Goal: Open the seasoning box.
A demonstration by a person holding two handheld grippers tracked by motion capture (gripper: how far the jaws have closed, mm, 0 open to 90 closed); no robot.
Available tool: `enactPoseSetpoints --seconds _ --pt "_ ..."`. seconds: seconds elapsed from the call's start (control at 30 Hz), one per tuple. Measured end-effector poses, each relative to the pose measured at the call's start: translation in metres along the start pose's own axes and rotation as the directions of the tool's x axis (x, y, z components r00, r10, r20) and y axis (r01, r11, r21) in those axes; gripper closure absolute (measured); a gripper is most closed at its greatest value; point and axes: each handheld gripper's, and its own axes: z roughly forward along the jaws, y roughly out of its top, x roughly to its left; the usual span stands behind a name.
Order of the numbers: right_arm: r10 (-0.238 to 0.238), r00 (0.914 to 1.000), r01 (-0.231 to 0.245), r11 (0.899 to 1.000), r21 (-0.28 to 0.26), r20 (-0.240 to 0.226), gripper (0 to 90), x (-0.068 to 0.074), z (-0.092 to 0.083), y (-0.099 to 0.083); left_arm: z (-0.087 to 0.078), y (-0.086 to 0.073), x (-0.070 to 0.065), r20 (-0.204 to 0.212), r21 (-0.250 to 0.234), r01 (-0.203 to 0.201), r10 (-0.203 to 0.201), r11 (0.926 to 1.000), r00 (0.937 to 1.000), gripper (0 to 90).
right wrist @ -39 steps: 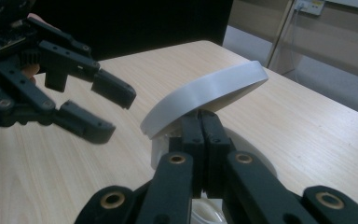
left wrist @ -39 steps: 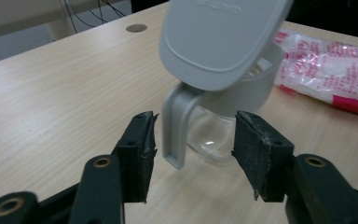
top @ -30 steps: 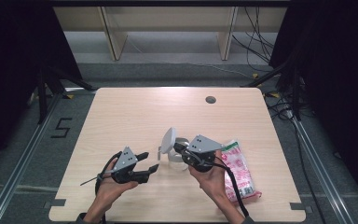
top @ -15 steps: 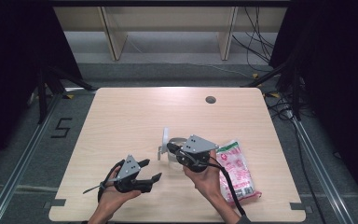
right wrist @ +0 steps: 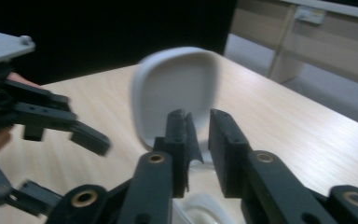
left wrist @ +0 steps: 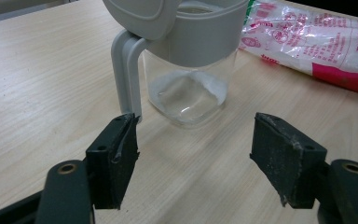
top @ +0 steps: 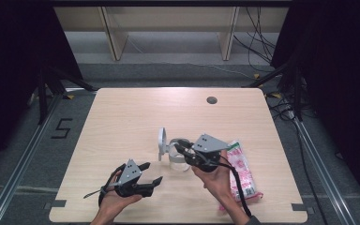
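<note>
Clear plastic jug [top: 178, 157] with its grey flip lid [top: 161, 144] raised stands at centre of the wooden surface [top: 136, 112] in the high view, lower than a second ago; the right tool [top: 180, 146] sits at its rim, jaws just easing apart. The left tool [top: 153, 174], lower left, has backed off and widened, empty. In the left gripper view the jug [left wrist: 189, 88] stands free ahead, a pink packet [left wrist: 317, 44] upper right. In the right gripper view a narrow gap shows between the jaws, with the blurred lid [right wrist: 175, 93] beyond: likely a release.
</note>
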Motion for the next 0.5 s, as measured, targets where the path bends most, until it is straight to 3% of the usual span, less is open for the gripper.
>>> enactPoseSetpoints --seconds 0.1,0.17,0.23,0.27,0.33,0.37,0.4,0.5 --pt "-0.018 0.9981 0.018 1.000 -0.007 0.059 70.7 -0.019 -0.025 -0.003 0.002 -0.002 -0.001 -0.002 -0.023 0.020 -0.020 0.9995 0.9998 30.8" --pt "0.032 0.9973 -0.033 0.999 0.019 0.066 68.7 -0.029 -0.041 -0.005 0.002 -0.003 -0.001 -0.012 -0.015 0.017 -0.017 0.9997 0.9998 30.4" --pt "0.028 0.9940 -0.029 1.000 0.008 0.106 67.1 -0.040 -0.055 -0.010 0.003 -0.003 -0.002 -0.004 -0.020 0.013 -0.013 0.9997 0.9999 30.4" --pt "0.028 0.9940 -0.029 1.000 0.008 0.106 67.1 -0.040 -0.055 -0.010 0.003 -0.003 -0.004 -0.006 -0.024 0.026 -0.026 0.9994 0.9997 30.4" --pt "0.047 0.9898 -0.052 0.998 0.034 0.134 65.3 -0.056 -0.071 -0.018 0.004 -0.004 -0.003 0.000 -0.016 0.013 -0.013 0.9998 0.9999 30.2" --pt "0.047 0.9898 -0.052 0.998 0.034 0.134 65.3 -0.056 -0.071 -0.018 0.004 -0.004 -0.003 0.000 -0.016 0.013 -0.013 0.9998 0.9999 30.2" --pt "0.100 0.9822 -0.110 0.993 0.053 0.159 64.3 -0.064 -0.080 -0.026 0.004 -0.004 -0.003 0.001 -0.014 0.013 -0.013 0.9998 0.9999 30.2" --pt "0.081 0.9779 -0.097 0.992 0.075 0.193 63.6 -0.074 -0.087 -0.035 0.003 -0.003 -0.002 0.001 -0.016 0.008 -0.008 0.9998 1.0000 30.1"
